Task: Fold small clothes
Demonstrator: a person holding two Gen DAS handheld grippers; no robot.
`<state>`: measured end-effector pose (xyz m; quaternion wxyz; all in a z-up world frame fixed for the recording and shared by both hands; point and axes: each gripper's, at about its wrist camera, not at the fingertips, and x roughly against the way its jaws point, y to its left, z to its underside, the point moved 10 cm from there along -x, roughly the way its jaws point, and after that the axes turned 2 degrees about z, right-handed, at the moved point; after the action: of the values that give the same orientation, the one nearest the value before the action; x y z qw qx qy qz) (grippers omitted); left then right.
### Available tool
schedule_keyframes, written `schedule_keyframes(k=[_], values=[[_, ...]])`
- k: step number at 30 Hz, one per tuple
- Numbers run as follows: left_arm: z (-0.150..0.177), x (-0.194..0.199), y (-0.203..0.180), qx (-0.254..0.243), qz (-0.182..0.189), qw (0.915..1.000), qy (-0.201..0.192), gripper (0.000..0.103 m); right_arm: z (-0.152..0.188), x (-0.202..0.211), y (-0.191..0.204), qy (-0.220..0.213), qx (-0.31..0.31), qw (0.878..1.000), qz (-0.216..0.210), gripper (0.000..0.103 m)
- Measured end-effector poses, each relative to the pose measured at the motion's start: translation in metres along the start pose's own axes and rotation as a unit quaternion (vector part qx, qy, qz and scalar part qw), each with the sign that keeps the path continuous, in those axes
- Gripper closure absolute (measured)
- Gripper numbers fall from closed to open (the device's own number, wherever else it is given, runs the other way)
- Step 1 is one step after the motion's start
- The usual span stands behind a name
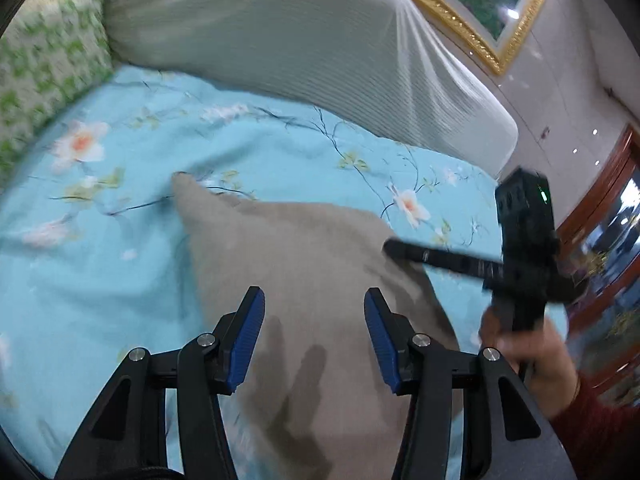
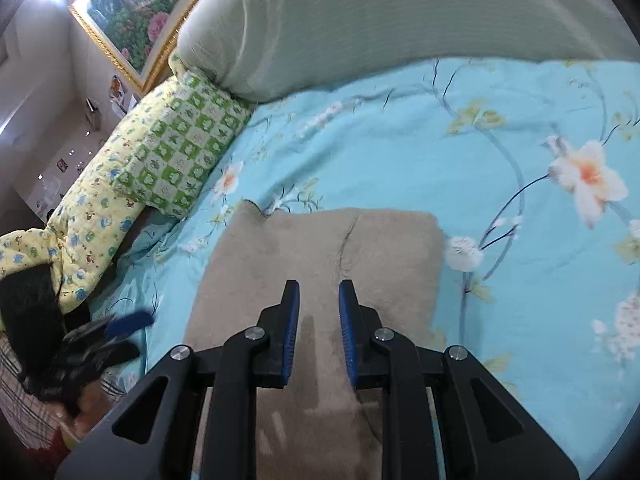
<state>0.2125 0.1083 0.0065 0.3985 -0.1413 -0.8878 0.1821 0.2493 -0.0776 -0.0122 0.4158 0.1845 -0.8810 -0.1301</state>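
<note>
A small taupe garment [image 1: 304, 264] lies folded flat on the light blue floral bedsheet [image 1: 120, 248]. My left gripper [image 1: 314, 300] hovers above its near part, jaws wide open and empty. My right gripper [image 2: 319, 292] is above the same garment [image 2: 332, 248] in the right wrist view, jaws partly open with nothing between them. In the left wrist view the right gripper [image 1: 390, 246] reaches in from the right, its fingers over the garment's right edge. The left gripper [image 2: 128, 322] shows blurred at the lower left of the right wrist view.
A large grey-white ribbed pillow [image 1: 280, 28] lies along the head of the bed. A green checked pillow [image 2: 180, 140] and a yellow patterned quilt [image 2: 92, 216] lie at the side. A gold-framed painting [image 1: 480, 12] hangs on the wall.
</note>
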Motion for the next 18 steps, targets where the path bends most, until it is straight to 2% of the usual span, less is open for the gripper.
schedule_keyframes(k=[2,3,5,6,9,14,16,18], values=[[-0.011,-0.021,0.012,0.013,0.004,0.9999,0.007,0.052,-0.002,-0.012,-0.003,0.01,0.006,1.0,0.01,0.082],[-0.014,-0.037,0.027,0.033,-0.006,0.9993,0.019,0.052,-0.003,-0.016,-0.007,0.012,0.007,1.0,0.017,0.082],[-0.008,-0.063,0.056,0.065,-0.034,0.9954,0.062,0.069,-0.006,-0.028,-0.023,0.021,0.001,0.999,0.038,0.082],[-0.003,-0.076,0.072,0.073,-0.052,0.9931,0.076,0.081,-0.007,-0.035,-0.029,0.024,0.002,0.999,0.045,0.083],[-0.004,-0.077,0.078,0.078,-0.038,0.9941,0.065,0.081,-0.011,-0.048,-0.042,0.025,-0.011,0.999,0.037,0.085],[-0.003,-0.056,0.065,0.064,-0.065,0.9944,0.054,0.082,-0.019,-0.04,-0.043,0.009,-0.018,0.999,0.049,0.085],[0.002,-0.033,0.053,0.042,-0.079,0.9953,0.037,0.074,-0.016,-0.021,-0.04,-0.003,-0.017,0.998,0.052,0.082],[0.011,-0.007,0.04,0.036,-0.072,0.9966,0.017,0.065,-0.006,0.005,-0.035,-0.019,-0.015,0.999,0.044,0.082]])
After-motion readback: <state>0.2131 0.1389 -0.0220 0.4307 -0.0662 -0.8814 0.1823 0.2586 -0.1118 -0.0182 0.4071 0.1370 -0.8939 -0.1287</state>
